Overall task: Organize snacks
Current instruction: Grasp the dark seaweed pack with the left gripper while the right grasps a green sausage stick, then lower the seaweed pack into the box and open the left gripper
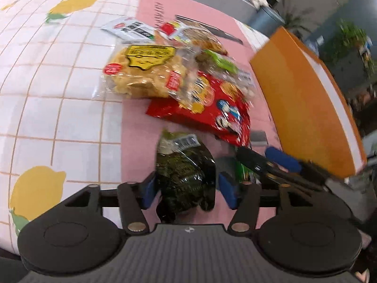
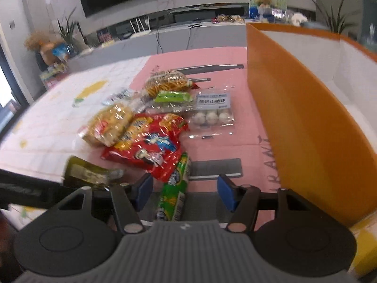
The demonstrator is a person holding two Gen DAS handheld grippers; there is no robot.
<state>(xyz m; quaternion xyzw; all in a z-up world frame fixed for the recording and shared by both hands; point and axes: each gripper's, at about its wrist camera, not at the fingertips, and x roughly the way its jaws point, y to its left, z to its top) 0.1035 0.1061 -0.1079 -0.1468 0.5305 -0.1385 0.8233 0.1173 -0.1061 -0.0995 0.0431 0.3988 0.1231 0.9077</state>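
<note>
Red snack bag [image 2: 150, 146], orange box [image 2: 294, 118], pink mat [image 2: 223, 56].

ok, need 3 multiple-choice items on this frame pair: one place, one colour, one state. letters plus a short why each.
1. Where is the orange box relative to the snack pile?
A. right of it
B. left of it
C. under it

2. What colour are the gripper pads?
A. red
B. blue
C. white

3. How does the left gripper stand on the dark seaweed packet?
A. shut on it
B. open, packet between the jaws
C. nowhere near it

Answers:
1. A: in the right wrist view the box wall stands right of the pile.
2. B: both views show blue pads.
3. B: a gap shows beside the packet.
</note>
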